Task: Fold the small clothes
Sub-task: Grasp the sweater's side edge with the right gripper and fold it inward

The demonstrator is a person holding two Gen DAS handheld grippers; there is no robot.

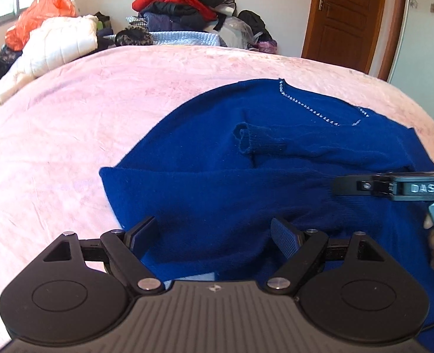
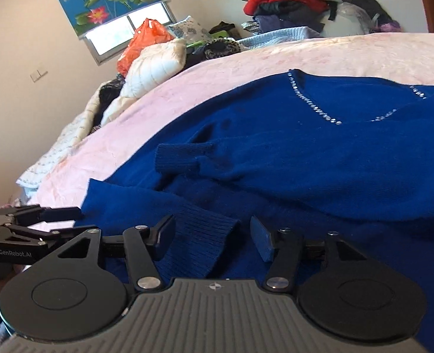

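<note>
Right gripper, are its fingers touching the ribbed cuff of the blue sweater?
Cannot tell. In the right wrist view the ribbed cuff lies between the right gripper fingers, but neither contact nor gap shows plainly.

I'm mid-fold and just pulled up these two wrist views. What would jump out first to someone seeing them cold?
The blue sweater dominates, spread across the pink bedspread with both sleeves folded in over its body and a sparkly trimmed neckline at the far end. Next, the right gripper straddles a ribbed cuff, its pads not yet pressing it. Behind the bed, a heap of clothes topped with red stands against the wall.
</note>
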